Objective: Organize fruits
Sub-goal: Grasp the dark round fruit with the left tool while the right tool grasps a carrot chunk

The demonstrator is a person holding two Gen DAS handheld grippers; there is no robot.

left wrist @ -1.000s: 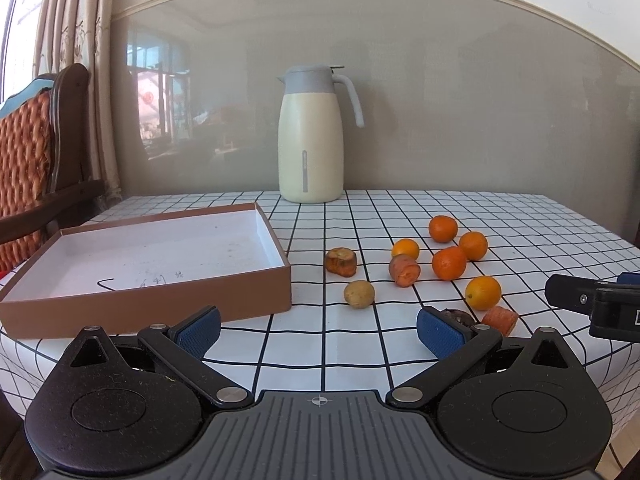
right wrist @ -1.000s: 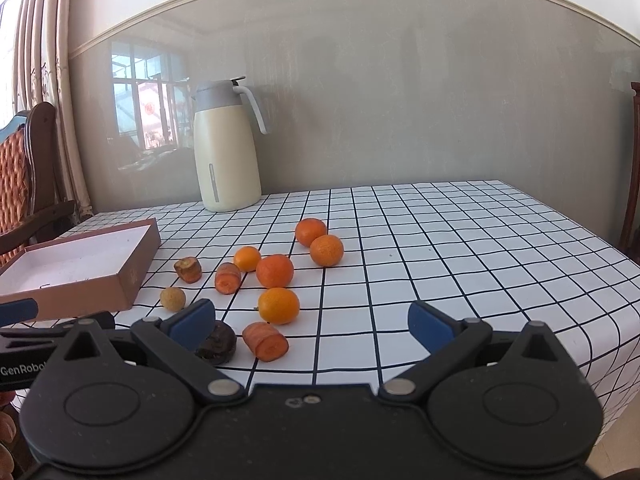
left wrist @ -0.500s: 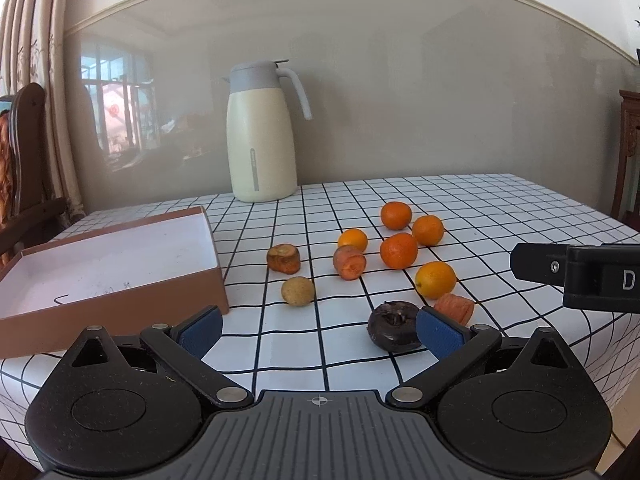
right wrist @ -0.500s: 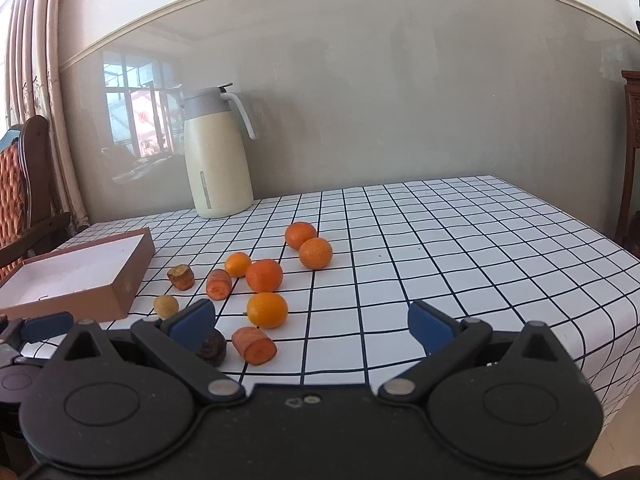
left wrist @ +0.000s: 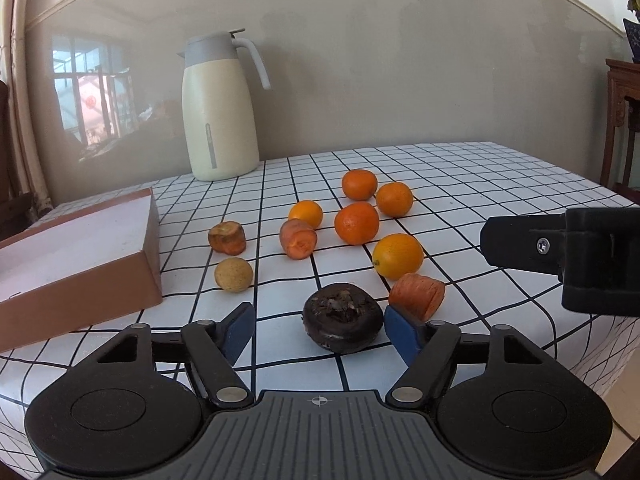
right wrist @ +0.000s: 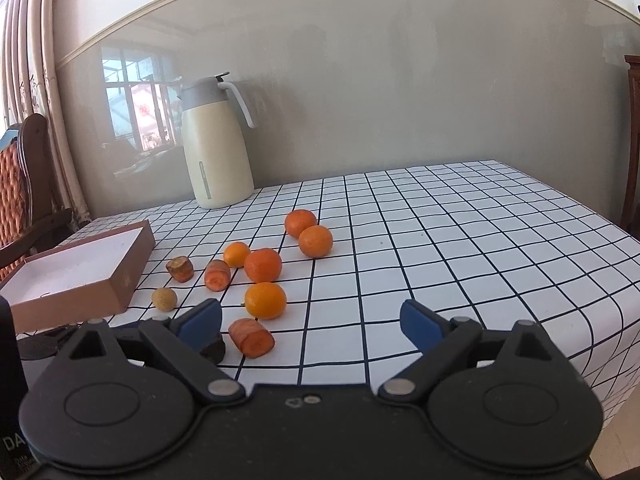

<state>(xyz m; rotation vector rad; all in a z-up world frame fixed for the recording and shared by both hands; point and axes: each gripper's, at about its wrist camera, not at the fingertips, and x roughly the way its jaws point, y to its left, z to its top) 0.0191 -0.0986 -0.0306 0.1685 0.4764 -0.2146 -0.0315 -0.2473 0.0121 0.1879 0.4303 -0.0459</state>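
A dark round fruit [left wrist: 342,317] lies on the checked tablecloth between the blue pads of my left gripper [left wrist: 320,330]. Its jaws are closing: the right pad [left wrist: 400,334] is close to the fruit and the left pad [left wrist: 240,326] is still apart from it. Beyond lie several oranges [left wrist: 356,223], two carrot pieces [left wrist: 417,295] [left wrist: 298,239], a brown chunk [left wrist: 227,237] and a small tan fruit [left wrist: 233,275]. My right gripper [right wrist: 310,320] hovers at the table's near edge with its jaws closing slightly and gripping nothing; a carrot piece [right wrist: 252,338] lies just ahead of its left finger.
An open brown box [left wrist: 152,256] with a white inside stands on the left of the table. A cream thermos jug [left wrist: 219,108] stands at the back by the wall. A wooden chair [right wrist: 24,184] is at the far left, and dark furniture [left wrist: 624,120] at the right.
My left gripper swung right and came down around the dark fruit, and its pads drew closer together. The right gripper stayed nearly still, its pads narrowing a little.
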